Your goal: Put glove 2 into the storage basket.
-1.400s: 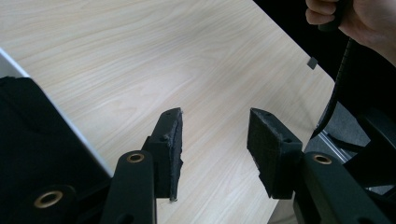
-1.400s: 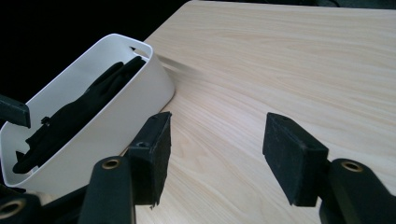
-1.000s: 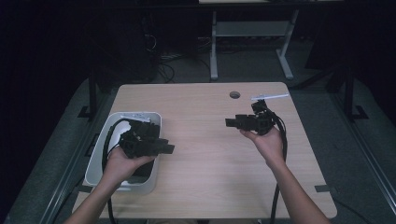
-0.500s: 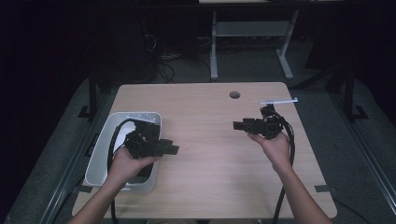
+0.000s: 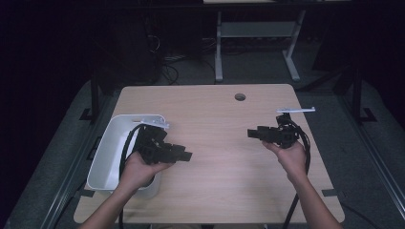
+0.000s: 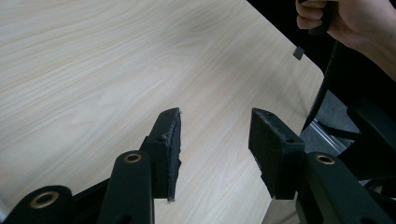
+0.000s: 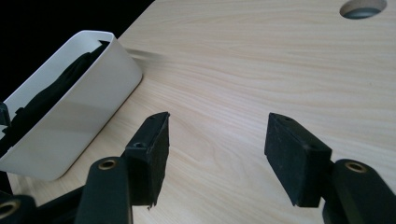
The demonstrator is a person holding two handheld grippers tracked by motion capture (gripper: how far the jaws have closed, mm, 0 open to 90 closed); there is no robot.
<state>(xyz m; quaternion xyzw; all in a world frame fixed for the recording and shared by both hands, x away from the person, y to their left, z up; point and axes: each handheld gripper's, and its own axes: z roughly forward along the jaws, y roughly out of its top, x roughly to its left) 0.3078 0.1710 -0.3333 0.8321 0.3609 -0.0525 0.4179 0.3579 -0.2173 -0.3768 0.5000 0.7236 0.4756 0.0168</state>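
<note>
Fingers of both grippers — left gripper (image 6: 215, 140), right gripper (image 7: 219, 154) — spread apart, empty, over the wooden table (image 5: 215, 119).

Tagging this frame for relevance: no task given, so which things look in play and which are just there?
Likely in play:
- left gripper, jaws open
- right gripper, jaws open
- white plastic bin with dark contents, at the table's left edge

Just there:
- light wooden table
- round cable hole in the tabletop
- metal stand on the floor behind
</note>
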